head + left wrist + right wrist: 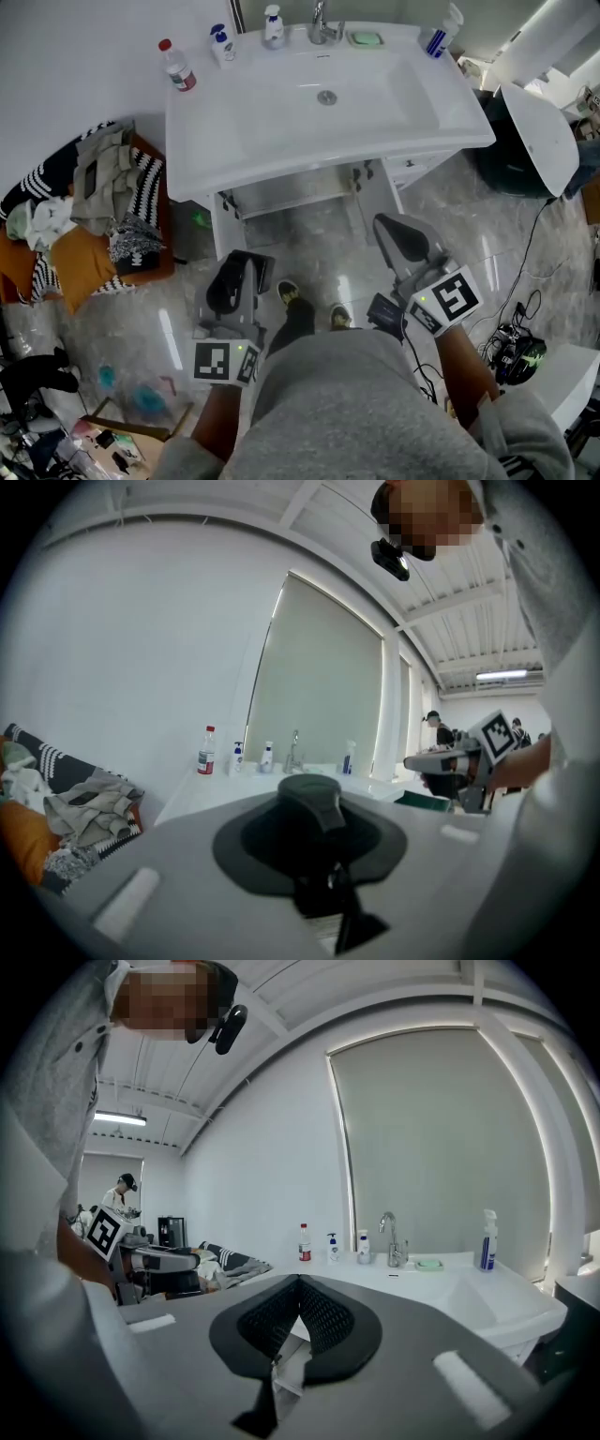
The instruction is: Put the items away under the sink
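Grey sweatshirt [347,412] with long sleeves [530,441], dark trousers [302,323], dark shoes [290,292]. Left gripper [242,267] and right gripper [398,232]: grey bodies, black jaws, cubes [223,361] with black-and-white square markers.

No word or number can be read anywhere. The red-capped bottle [177,66] at the back left corner of the sink [216,159] has a red label, and the spray bottle [441,33] at the back right corner has a blue one. The print on both is too small to make out, as it is on the two pump bottles [222,45] along the back edge. The left gripper [236,277] and right gripper [398,234] each carry a black-and-white square marker [213,362], a pattern rather than lettering.
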The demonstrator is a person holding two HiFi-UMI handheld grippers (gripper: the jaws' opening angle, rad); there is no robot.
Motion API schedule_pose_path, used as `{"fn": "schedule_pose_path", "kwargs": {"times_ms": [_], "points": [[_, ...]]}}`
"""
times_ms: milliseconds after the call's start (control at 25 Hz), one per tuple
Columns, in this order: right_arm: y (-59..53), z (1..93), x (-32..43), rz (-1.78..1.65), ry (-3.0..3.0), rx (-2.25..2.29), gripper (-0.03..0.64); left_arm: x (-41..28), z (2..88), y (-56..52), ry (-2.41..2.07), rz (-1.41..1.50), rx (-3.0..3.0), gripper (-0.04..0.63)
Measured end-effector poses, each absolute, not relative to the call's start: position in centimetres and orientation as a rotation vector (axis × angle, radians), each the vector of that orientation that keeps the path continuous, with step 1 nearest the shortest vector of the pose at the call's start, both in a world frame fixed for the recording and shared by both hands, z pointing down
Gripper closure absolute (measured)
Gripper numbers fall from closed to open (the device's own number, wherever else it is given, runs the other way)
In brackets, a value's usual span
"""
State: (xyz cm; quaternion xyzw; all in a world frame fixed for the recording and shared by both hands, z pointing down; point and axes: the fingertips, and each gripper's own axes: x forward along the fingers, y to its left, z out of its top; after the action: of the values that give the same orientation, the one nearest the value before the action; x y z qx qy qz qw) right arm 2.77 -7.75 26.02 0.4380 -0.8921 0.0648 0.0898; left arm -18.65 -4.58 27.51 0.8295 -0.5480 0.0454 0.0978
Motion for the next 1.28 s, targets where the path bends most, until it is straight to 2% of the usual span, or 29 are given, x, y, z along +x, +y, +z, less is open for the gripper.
{"fn": "schedule_pose_path", "kwargs": {"times_ms": [1280], "points": [[-10.2, 25.6, -2.5, 0.041, -2.562, 1.268, 0.617, -22.9, 29.1, -8.9, -1.553, 0.061, 2.482, 0.508]]}}
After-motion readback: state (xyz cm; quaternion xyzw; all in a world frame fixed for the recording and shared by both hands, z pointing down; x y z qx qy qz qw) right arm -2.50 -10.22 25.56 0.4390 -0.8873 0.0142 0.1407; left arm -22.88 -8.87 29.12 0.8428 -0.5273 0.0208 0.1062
